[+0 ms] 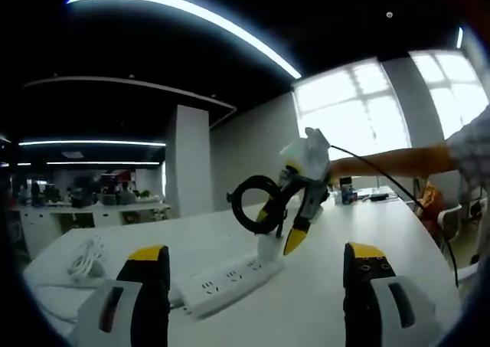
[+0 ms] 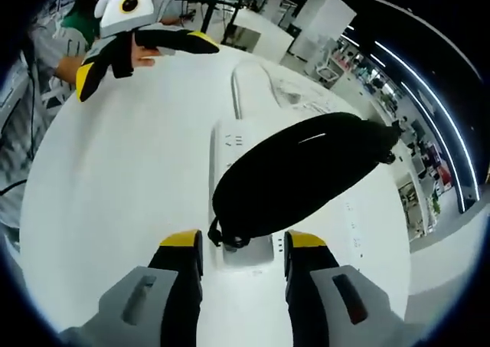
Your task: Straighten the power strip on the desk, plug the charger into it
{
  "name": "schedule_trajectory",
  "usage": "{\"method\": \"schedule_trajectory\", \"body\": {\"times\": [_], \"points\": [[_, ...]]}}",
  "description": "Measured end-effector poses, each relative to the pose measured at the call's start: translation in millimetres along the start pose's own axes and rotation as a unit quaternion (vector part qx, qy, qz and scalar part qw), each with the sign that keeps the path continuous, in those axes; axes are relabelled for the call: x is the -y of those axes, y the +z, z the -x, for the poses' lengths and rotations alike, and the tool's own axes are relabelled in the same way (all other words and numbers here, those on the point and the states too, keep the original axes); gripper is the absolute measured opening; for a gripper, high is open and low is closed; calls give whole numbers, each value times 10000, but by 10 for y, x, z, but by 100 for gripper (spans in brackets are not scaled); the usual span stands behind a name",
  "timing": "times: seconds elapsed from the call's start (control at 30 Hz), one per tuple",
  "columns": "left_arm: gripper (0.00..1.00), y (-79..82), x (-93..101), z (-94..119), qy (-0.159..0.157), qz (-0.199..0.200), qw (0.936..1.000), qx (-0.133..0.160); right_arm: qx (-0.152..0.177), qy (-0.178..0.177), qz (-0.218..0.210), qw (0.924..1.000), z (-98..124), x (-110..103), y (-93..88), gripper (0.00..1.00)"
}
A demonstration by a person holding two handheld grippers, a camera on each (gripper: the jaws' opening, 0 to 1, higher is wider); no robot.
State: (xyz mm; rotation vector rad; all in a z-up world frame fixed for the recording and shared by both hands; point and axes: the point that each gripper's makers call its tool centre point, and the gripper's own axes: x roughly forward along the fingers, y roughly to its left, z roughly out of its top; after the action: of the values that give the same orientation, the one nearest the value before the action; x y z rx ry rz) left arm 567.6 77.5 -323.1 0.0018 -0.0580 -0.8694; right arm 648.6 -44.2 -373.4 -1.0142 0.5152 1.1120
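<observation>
The right gripper (image 1: 287, 223) is gripping the white charger block with coiled black cable (image 1: 269, 243), apparently touching the long white plastic power strip (image 1: 230, 279) running lengthwise beneath it; the left gripper (image 1: 256, 274), idling open-jawed, is further off.

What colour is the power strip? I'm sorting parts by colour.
White; the power strip shows best in the left gripper view.

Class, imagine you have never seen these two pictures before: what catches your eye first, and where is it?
In the left gripper view, the right gripper hangs over the end of the white power strip, holding the charger with its coiled black cable above the sockets. In the right gripper view that black coil looms large over the strip, with the left gripper resting farther off on the white desk.
</observation>
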Motion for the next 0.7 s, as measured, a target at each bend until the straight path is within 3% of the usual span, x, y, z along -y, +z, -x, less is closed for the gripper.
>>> {"method": "schedule_trajectory", "body": {"times": [0.4, 0.6, 0.7], "points": [[96, 8, -11, 34, 51, -23, 10000, -15, -402, -106, 157, 9990, -16, 26, -31, 25], [96, 22, -17, 22, 67, -35, 10000, -10, -494, -95, 185, 9986, -2, 64, -28, 25], [96, 19, -16, 15, 66, -26, 10000, -15, -575, 105, 171, 9981, 0, 85, -45, 24]]}}
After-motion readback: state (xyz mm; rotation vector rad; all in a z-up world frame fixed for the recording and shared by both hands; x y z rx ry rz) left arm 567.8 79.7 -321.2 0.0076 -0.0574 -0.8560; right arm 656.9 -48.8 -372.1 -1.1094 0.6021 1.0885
